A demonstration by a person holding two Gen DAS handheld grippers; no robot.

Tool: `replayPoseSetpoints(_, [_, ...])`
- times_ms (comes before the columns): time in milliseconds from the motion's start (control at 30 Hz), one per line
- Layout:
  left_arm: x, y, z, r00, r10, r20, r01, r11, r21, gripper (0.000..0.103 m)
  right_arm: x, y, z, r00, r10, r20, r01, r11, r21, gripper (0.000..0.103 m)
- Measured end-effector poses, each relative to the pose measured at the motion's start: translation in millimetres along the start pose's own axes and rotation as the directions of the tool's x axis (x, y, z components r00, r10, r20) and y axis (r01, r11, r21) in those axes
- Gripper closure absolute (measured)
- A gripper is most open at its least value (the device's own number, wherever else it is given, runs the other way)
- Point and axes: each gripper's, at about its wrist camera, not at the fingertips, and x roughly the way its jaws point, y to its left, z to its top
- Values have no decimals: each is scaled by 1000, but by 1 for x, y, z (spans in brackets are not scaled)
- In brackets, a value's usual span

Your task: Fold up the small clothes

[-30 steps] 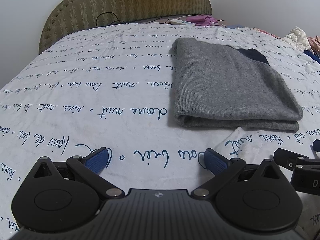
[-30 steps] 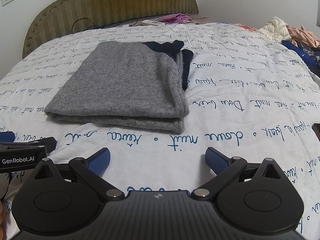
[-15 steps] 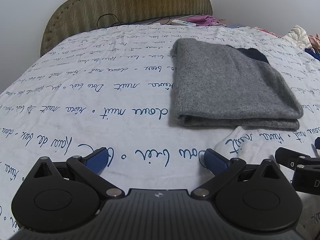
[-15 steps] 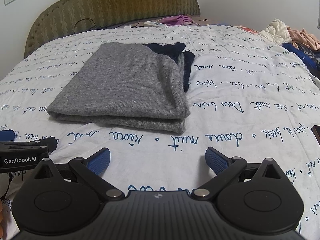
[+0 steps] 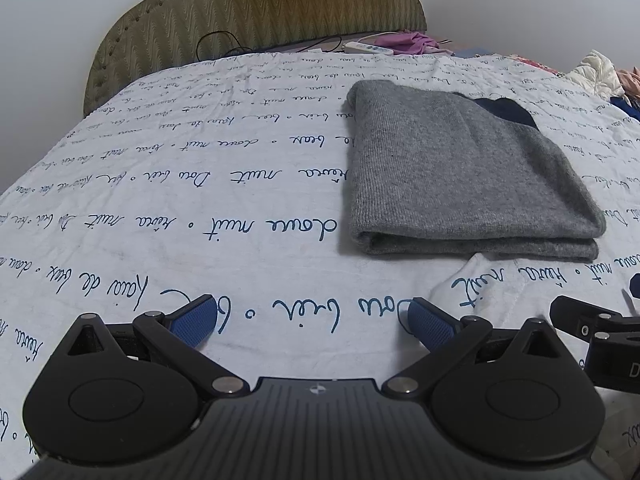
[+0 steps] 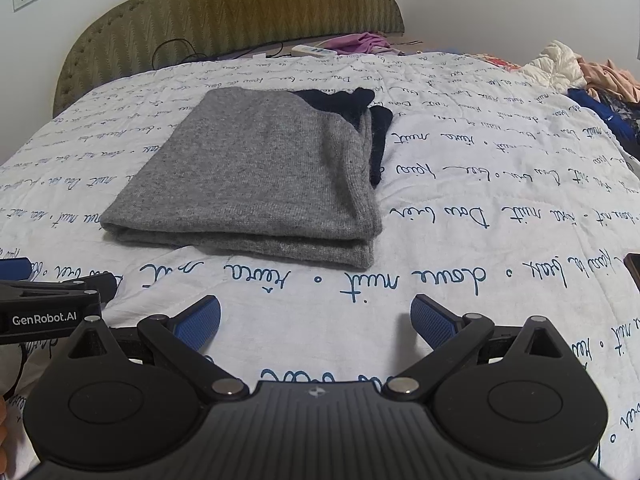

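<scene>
The gray sweater (image 6: 256,176) lies folded on the bed cover (image 6: 480,240). The left gripper (image 5: 310,322) and right gripper (image 6: 316,322) are both wide open, holding nothing, near its front edge.

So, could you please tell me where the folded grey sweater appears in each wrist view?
Left wrist: the folded grey sweater lies right of centre, beyond the open left gripper.
Right wrist: the sweater lies left of centre, beyond the open right gripper.
Shared landmark: the olive headboard at the top of both views.
</scene>
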Motion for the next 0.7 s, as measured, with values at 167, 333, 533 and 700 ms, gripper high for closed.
replayPoseSetpoints(167, [-1, -1, 0, 1000, 3, 2, -3, 1000, 5, 1, 0, 0, 0, 1000, 4, 0, -4, 1000, -4, 1])
replayPoseSetpoints(333, [-1, -1, 0, 1000, 6, 2, -6, 1000, 6, 1, -1, 0, 0, 1000, 5, 1, -5, 1000, -5, 1])
replayPoseSetpoints(533, [-3, 0, 0, 1000, 9, 9, -9, 1000, 16, 1, -2, 0, 0, 1000, 5, 1, -5, 1000, -7, 1])
replayPoseSetpoints(700, [-9, -2, 0, 999, 14, 48, -16, 999, 40, 1, -3, 1, 0, 1000, 13, 5, -12, 1000, -9, 1])
